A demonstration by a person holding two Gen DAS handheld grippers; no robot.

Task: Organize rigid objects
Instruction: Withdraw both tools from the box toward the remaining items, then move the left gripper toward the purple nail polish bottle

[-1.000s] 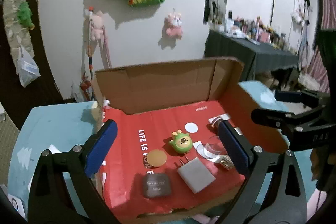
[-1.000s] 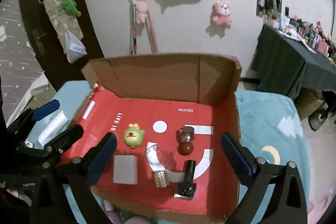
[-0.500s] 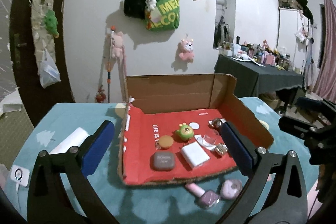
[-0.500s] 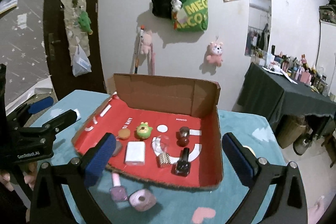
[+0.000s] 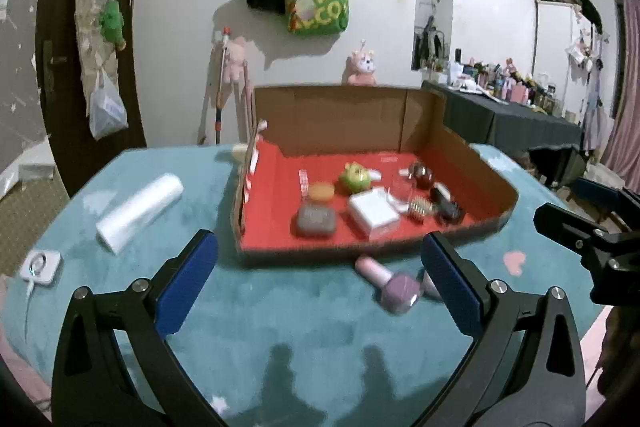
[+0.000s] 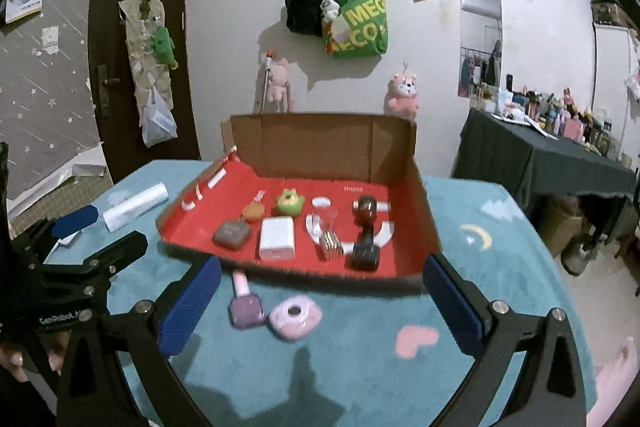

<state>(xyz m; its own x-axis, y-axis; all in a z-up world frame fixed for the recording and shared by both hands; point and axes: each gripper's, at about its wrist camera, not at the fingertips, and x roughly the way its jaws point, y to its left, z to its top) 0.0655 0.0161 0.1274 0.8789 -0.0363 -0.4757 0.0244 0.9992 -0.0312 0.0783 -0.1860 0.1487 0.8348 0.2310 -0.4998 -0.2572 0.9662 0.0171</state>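
Both grippers [image 5: 320,267] [image 6: 320,291] spread wide, empty. Purple nail polish bottle [image 6: 245,301] and pink case [image 6: 295,317] on cloth just outside red box [image 6: 420,227]. Risk: bottle rolling if clipped off-centre.

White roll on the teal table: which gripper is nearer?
Left. The left gripper has the white roll just ahead on its left; the right gripper sees it far off to the left, beyond the left gripper.

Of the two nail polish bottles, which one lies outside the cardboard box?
The purple nail polish bottle with the pink cap lies on the teal cloth; the black nail polish bottle is inside the box.
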